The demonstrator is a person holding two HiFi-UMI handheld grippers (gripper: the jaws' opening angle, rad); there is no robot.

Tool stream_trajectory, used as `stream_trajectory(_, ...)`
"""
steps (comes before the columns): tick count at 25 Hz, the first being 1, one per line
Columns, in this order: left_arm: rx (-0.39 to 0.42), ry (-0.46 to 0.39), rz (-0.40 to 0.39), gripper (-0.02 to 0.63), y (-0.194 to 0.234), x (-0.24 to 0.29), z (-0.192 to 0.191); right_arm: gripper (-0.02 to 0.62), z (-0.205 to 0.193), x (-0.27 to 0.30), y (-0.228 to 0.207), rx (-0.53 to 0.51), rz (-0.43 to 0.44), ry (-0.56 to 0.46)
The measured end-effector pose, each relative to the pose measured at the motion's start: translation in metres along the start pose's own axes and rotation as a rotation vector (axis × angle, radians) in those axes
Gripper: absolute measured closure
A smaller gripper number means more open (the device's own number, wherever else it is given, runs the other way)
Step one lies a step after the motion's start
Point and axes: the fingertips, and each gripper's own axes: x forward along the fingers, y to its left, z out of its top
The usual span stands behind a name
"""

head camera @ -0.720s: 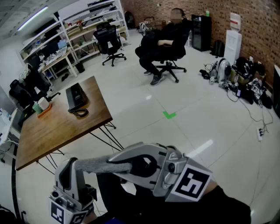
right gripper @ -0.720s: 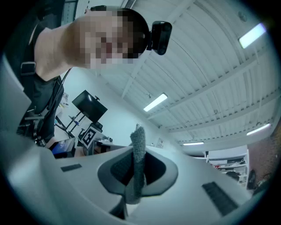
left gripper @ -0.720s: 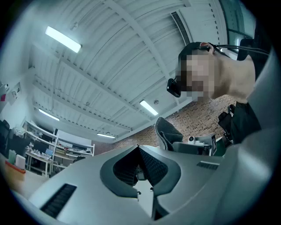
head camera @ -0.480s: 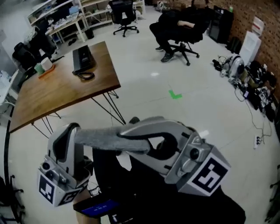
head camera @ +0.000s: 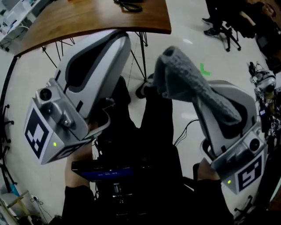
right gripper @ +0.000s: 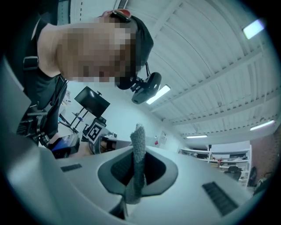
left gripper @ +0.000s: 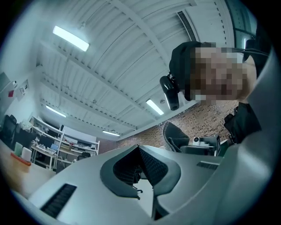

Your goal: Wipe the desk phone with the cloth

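My right gripper is raised close to the head camera and is shut on a grey cloth, which drapes back over its top. In the right gripper view the cloth stands pinched between the closed jaws of the right gripper, pointing at the ceiling. My left gripper is held up beside it, shut and empty; the left gripper view shows the left gripper with nothing in it. Only the phone's black cord shows, on the wooden table at the top edge.
The table's thin black legs stand just beyond my grippers. A green tape mark lies on the pale floor. A seated person's feet and chair base are at the top right. Cables and gear line the right edge.
The head view has tipped steeply down, so the table slid to the top edge. Both grippers rose and parted. The cloth, earlier stretched across to the left gripper, now sits only in the right one.
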Motion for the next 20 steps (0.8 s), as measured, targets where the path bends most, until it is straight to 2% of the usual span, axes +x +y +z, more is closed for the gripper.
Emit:
stream_trajectory(4, -0.012, 0.014, -0.01, 0.615, -0.005, -0.002, -0.003, 0.571, -0.002, -0.004, 0.008, -0.007, -0.011, -0.004)
stream_trajectory(8, -0.005, -0.012, -0.005, 0.615, 0.0, 0.004, 0.003, 0.571, -0.003, -0.001, 0.004, -0.02, 0.001, 0.006)
stream_trajectory(11, -0.04, -0.035, 0.024, 0.615, 0.027, 0.011, -0.01, 0.571, -0.025, 0.017, -0.014, -0.016, 0.048, 0.042)
stream_trajectory(15, -0.069, -0.023, 0.042, 0.615, 0.082, 0.027, -0.033, 0.571, -0.066, 0.05, -0.047, 0.024, 0.059, 0.066)
stream_trajectory(20, -0.054, -0.02, 0.028, 0.615, 0.109, 0.037, -0.042, 0.571, -0.074, 0.072, -0.067, -0.002, 0.05, 0.045)
